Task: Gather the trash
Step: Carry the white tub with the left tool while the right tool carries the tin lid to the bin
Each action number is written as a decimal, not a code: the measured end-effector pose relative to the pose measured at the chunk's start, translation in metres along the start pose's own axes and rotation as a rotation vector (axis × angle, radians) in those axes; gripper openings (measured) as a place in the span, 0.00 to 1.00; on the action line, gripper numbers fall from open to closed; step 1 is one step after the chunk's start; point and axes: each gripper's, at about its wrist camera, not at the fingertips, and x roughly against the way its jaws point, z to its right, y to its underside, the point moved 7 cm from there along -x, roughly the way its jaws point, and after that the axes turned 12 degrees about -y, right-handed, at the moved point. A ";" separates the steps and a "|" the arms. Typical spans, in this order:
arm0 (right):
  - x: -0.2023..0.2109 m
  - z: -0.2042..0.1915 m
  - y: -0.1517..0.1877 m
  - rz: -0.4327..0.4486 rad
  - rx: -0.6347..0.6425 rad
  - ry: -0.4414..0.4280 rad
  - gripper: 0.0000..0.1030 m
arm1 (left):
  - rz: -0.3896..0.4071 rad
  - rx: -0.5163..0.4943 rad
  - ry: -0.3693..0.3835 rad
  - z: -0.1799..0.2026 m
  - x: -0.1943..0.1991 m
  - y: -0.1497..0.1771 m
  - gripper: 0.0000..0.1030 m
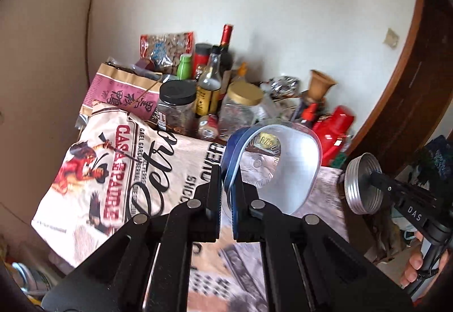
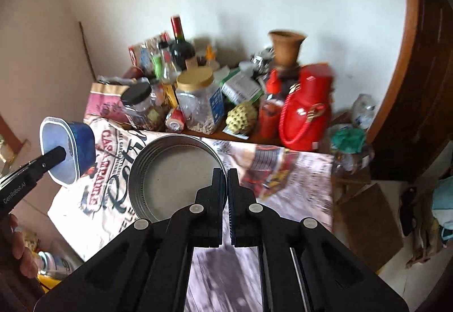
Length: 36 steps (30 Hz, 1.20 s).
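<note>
Behind the held blue cup [image 1: 271, 167] and metal lid [image 2: 177, 176], jars [image 2: 198, 102] crowd the table [image 2: 297, 184].

Your right gripper [image 2: 227, 173] has its two fingers pinched on the rim of a round metal lid [image 2: 175, 173], held hollow side toward the camera above the printed tablecloth [image 2: 283, 170]. At far left your left gripper [image 2: 56, 156] holds a blue plastic cup [image 2: 72, 153] by its wall, one finger inside the mouth. Behind them, against the wall, stand a gold-lidded jar [image 2: 198, 99], a black-lidded jar [image 2: 138, 106], a wine bottle [image 2: 181, 42], a red bag [image 2: 307, 108] and a clay pot [image 2: 286, 47].
</note>
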 end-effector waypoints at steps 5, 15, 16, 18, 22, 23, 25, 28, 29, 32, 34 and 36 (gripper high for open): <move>0.059 -0.008 0.009 0.070 0.035 -0.001 0.03 | 0.050 0.000 -0.010 0.004 0.061 0.011 0.04; 0.130 -0.044 0.048 0.173 0.001 0.015 0.03 | 0.090 -0.069 0.014 -0.015 0.134 0.048 0.04; 0.134 -0.049 0.054 0.178 -0.006 0.022 0.03 | 0.090 -0.078 0.021 -0.019 0.140 0.054 0.04; 0.145 -0.060 0.067 0.190 -0.023 0.036 0.03 | 0.095 -0.098 0.049 -0.033 0.156 0.069 0.04; 0.163 -0.093 0.103 0.208 -0.048 0.067 0.03 | 0.101 -0.127 0.087 -0.062 0.187 0.102 0.04; 0.168 -0.102 0.114 0.212 -0.056 0.075 0.03 | 0.099 -0.133 0.091 -0.067 0.191 0.107 0.04; 0.178 -0.116 0.132 0.218 -0.078 0.077 0.03 | 0.098 -0.149 0.098 -0.084 0.207 0.124 0.04; 0.189 -0.137 0.162 0.218 -0.117 0.084 0.03 | 0.078 -0.168 0.112 -0.109 0.229 0.151 0.04; 0.193 -0.144 0.172 0.211 -0.126 0.089 0.03 | 0.072 -0.176 0.114 -0.117 0.236 0.159 0.04; 0.201 -0.164 0.201 0.182 -0.145 0.091 0.03 | 0.047 -0.193 0.113 -0.134 0.250 0.183 0.04; 0.205 -0.172 0.215 0.169 -0.153 0.098 0.03 | 0.021 -0.190 0.118 -0.142 0.255 0.196 0.04; 0.206 -0.176 0.229 0.152 -0.174 0.095 0.03 | -0.009 -0.197 0.121 -0.148 0.258 0.209 0.04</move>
